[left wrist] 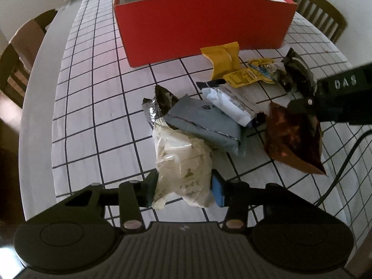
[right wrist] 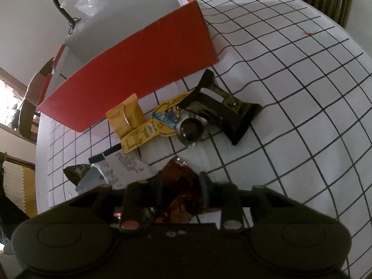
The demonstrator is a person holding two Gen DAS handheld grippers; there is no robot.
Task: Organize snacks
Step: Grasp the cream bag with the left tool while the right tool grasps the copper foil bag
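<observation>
Our left gripper (left wrist: 183, 189) pinches the cream bag (left wrist: 181, 160) between its pads; our right gripper (right wrist: 180, 191) is clamped on the brown pouch (right wrist: 180, 193) (foil, crinkled). Other snacks lie beyond, before the red box (left wrist: 202, 28).

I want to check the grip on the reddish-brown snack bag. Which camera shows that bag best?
The left wrist view: the whole reddish-brown snack bag lies in sight, with the right gripper at its top edge. The right wrist view shows only its near end, blurred, pinched between the fingers.
</observation>
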